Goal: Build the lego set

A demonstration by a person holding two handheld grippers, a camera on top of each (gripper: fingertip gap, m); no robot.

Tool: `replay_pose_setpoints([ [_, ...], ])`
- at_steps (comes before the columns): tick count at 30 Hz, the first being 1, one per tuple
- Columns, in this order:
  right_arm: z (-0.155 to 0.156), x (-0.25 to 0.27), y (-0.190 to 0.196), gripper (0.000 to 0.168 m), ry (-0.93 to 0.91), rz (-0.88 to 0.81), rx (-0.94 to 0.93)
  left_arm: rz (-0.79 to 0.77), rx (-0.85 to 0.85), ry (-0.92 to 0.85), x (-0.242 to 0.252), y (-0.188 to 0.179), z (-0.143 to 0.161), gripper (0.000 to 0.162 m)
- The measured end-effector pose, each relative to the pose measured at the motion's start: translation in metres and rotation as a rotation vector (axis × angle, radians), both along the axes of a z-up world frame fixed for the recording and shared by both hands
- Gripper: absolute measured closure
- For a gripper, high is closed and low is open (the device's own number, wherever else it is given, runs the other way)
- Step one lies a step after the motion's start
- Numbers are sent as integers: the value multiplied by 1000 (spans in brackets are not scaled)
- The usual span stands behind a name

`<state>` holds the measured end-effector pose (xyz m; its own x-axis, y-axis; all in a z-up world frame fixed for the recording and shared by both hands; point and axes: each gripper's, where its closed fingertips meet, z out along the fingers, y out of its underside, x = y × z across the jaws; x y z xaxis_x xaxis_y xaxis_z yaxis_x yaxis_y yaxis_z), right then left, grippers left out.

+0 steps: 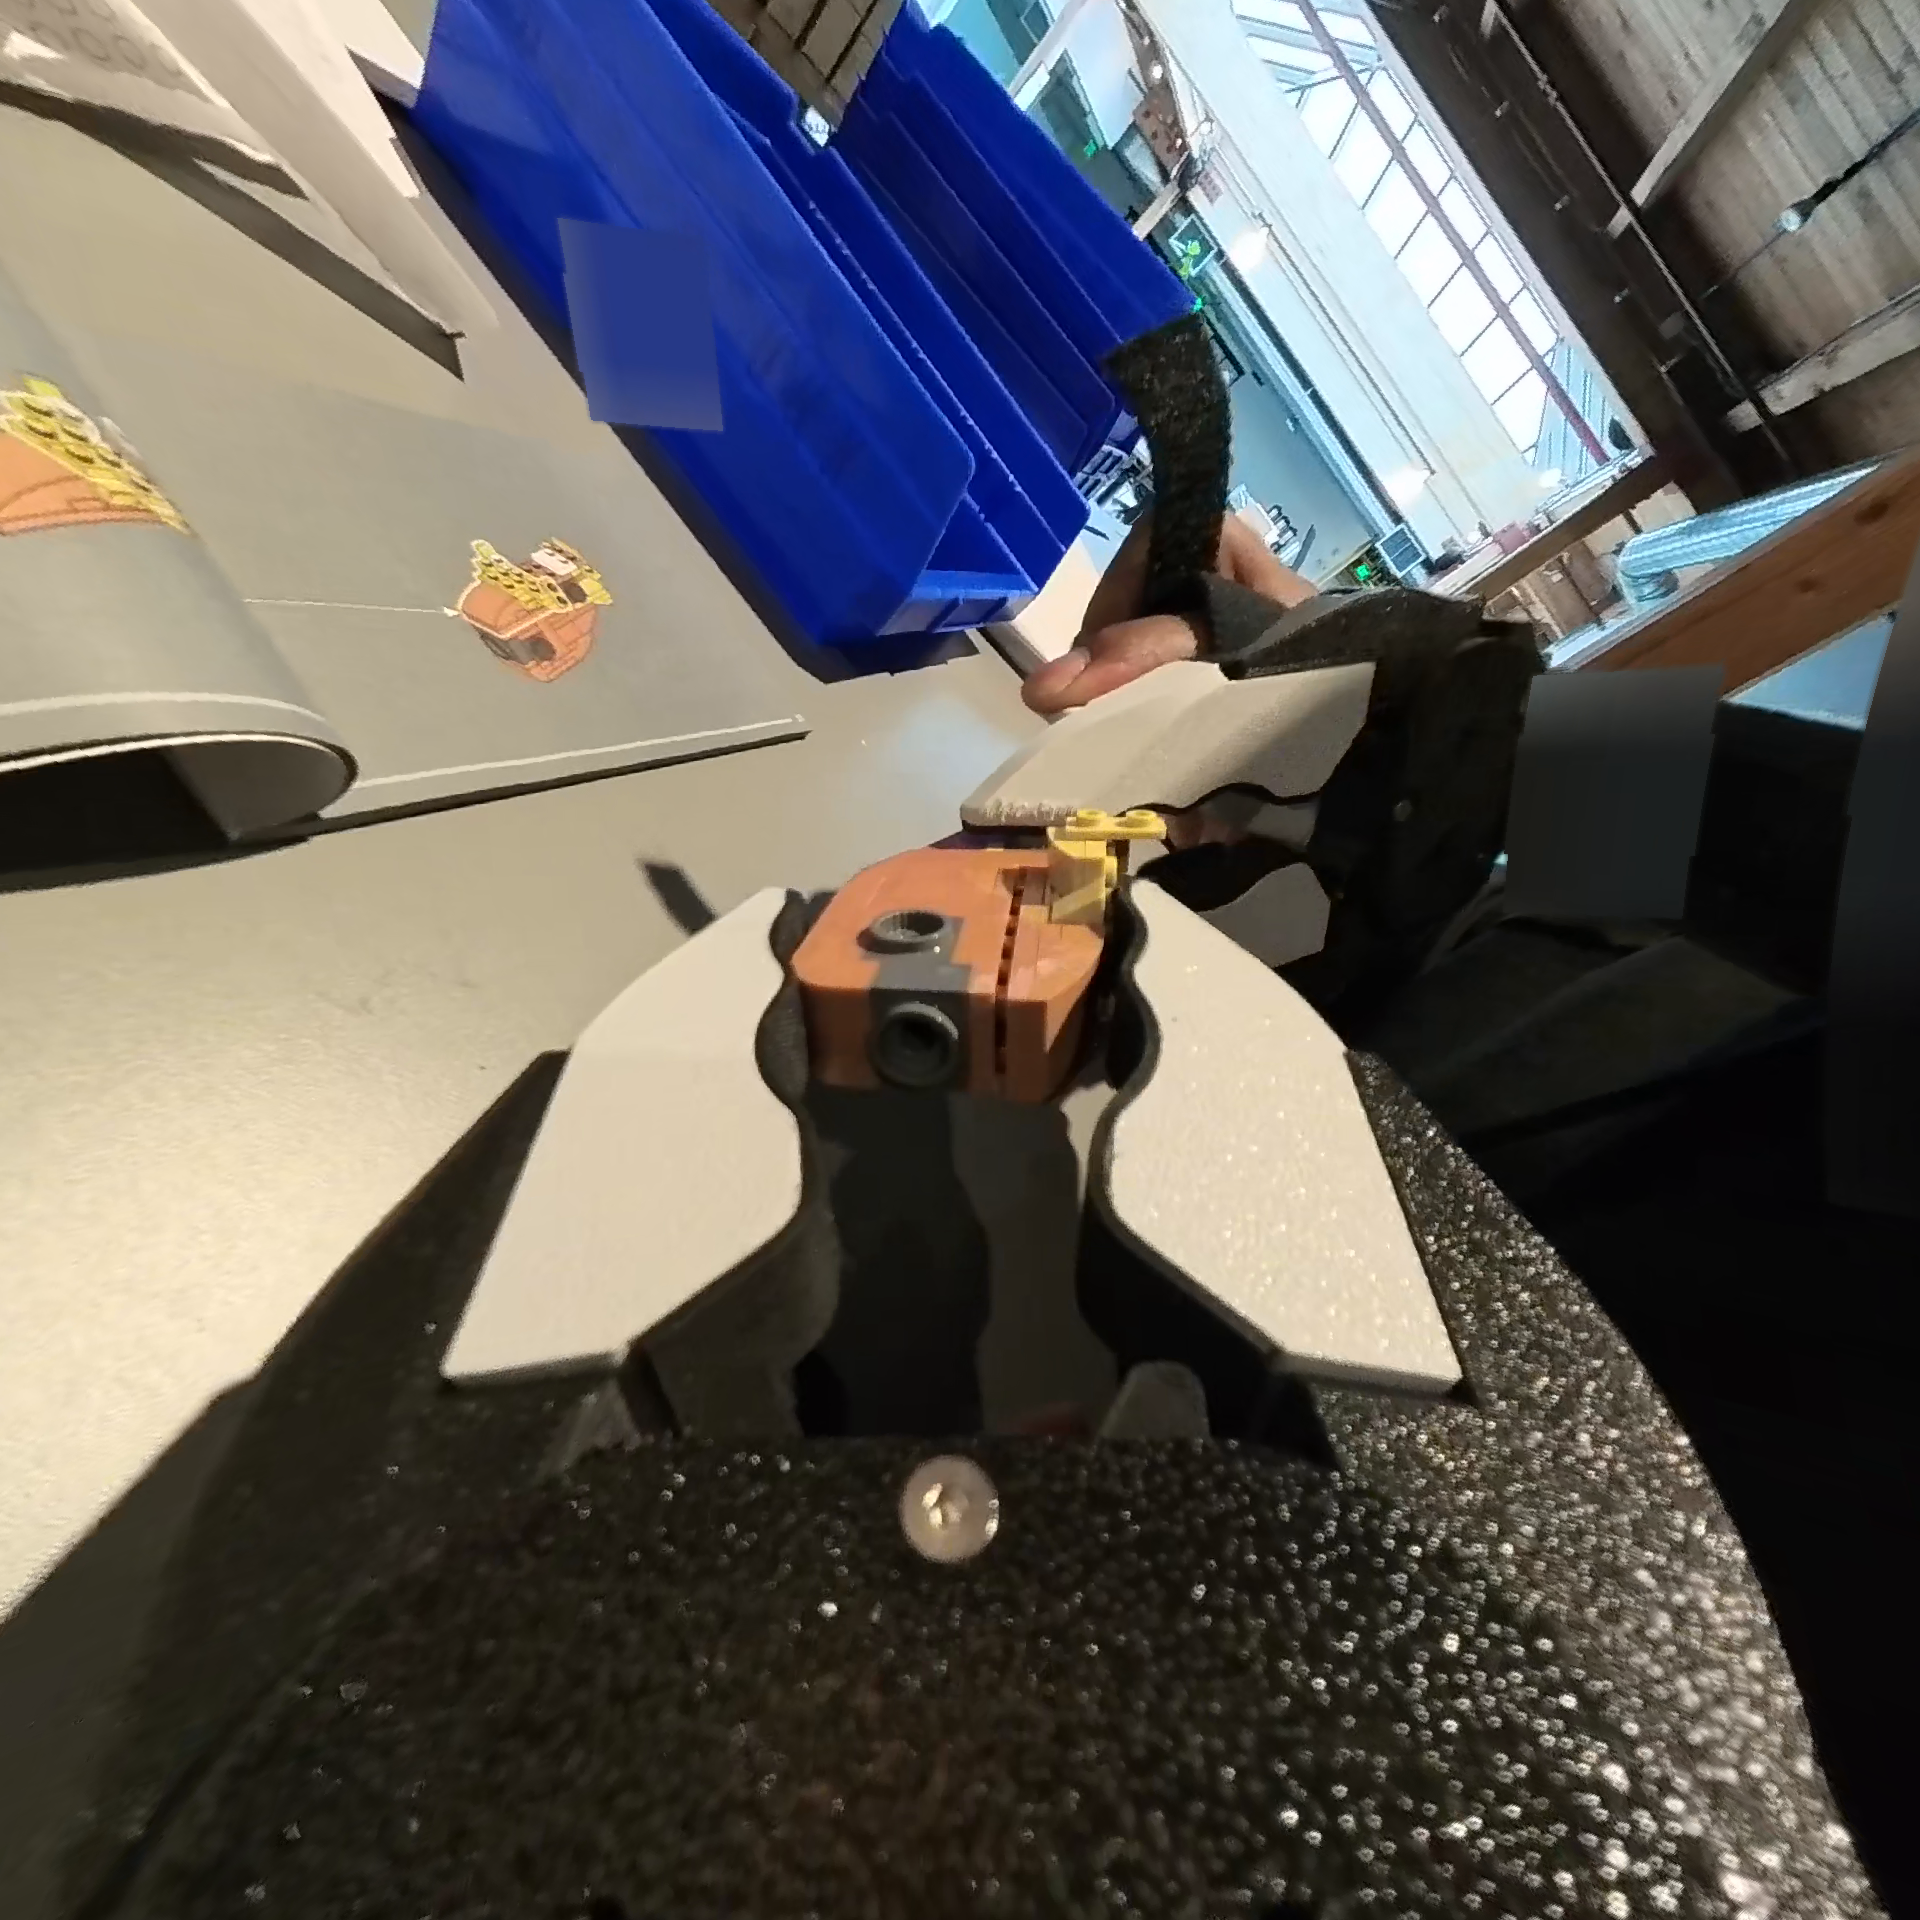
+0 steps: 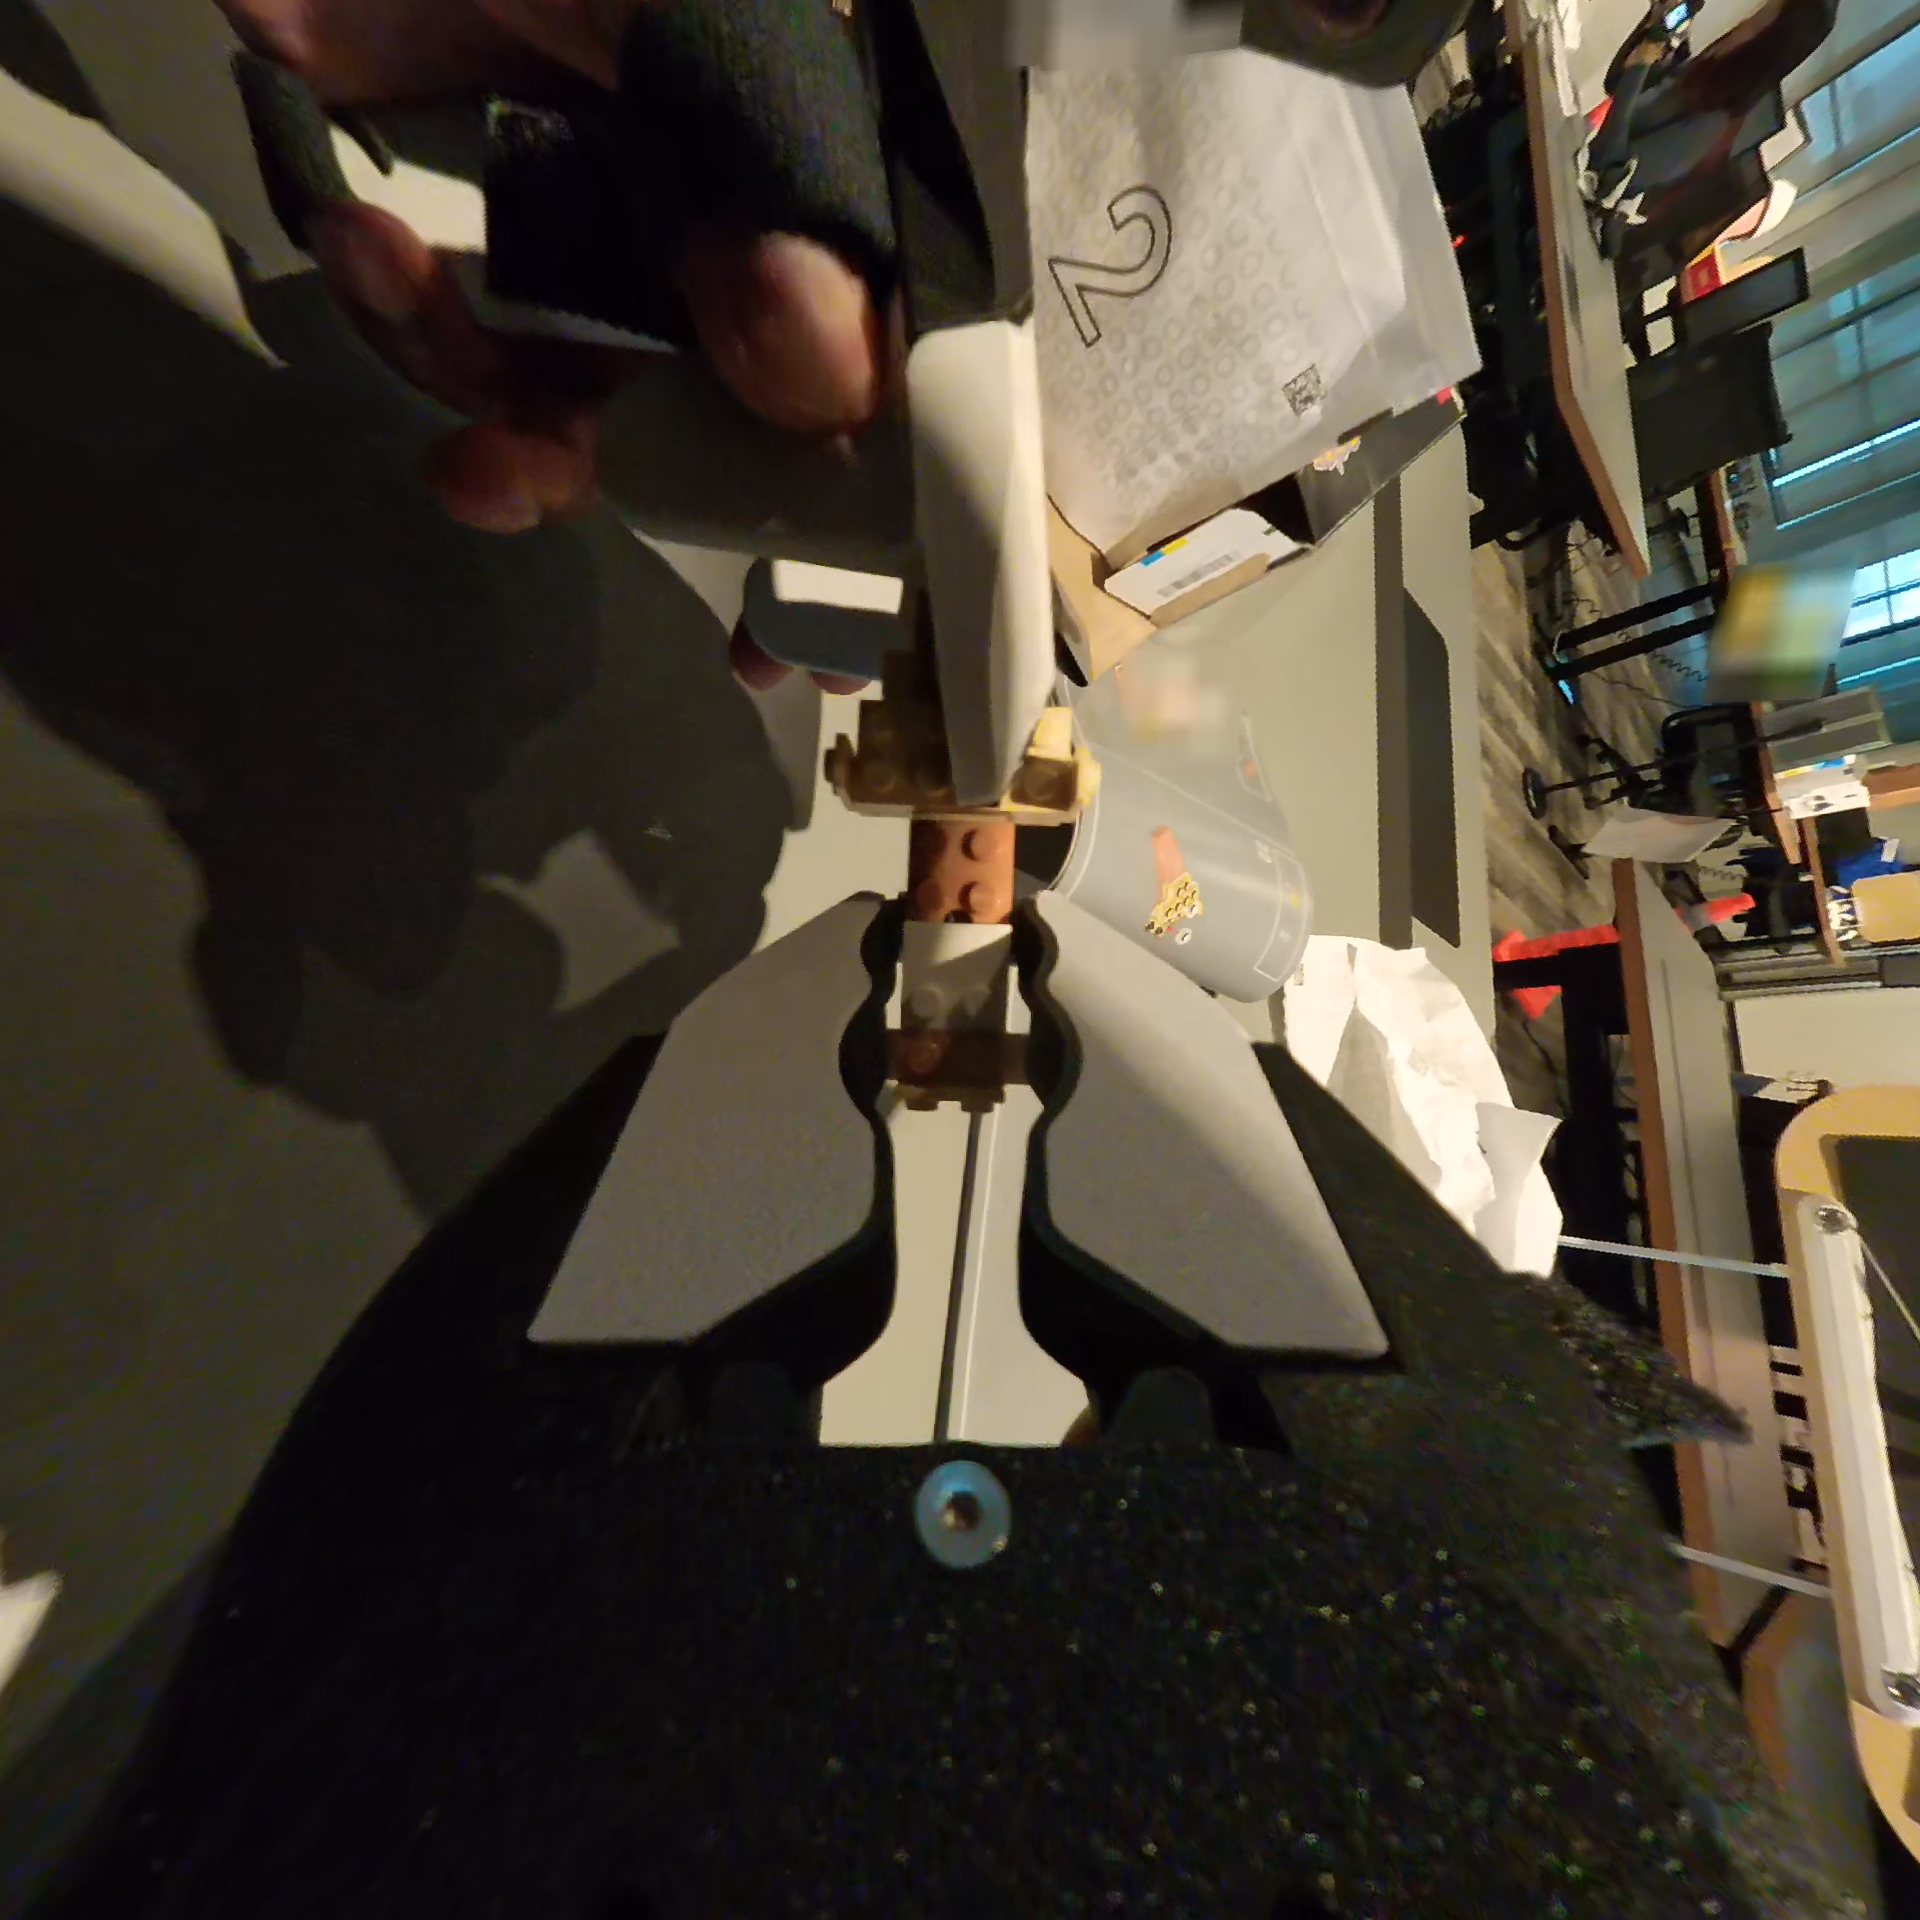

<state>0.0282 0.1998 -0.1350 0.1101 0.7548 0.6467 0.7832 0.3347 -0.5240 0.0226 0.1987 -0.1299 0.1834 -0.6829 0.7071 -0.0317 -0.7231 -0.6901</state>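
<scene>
The left hand-held gripper (image 1: 940,997) pinches a brown lego block (image 1: 935,987) between its fingers, above the grey table (image 1: 260,1039). Yellow pieces (image 1: 1091,862) sit on the block's far end. The right hand-held gripper (image 2: 951,997) is closed on a small stack of white and brown bricks (image 2: 956,966), pressed toward the block; from this dim view the contact seems to be touching. Beyond the block lie an open instruction booklet (image 1: 468,665) and blue bins (image 1: 810,343).

Both wrist cameras look closely along their fingers (image 1: 665,1122), sharing the brown model (image 1: 935,987).
</scene>
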Motion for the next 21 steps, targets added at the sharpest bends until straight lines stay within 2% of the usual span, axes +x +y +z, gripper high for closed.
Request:
replay_pose_setpoints([
  [21, 4, 2, -3, 147, -8, -14, -11, 7, -7, -18, 3, -1, 3, 106],
])
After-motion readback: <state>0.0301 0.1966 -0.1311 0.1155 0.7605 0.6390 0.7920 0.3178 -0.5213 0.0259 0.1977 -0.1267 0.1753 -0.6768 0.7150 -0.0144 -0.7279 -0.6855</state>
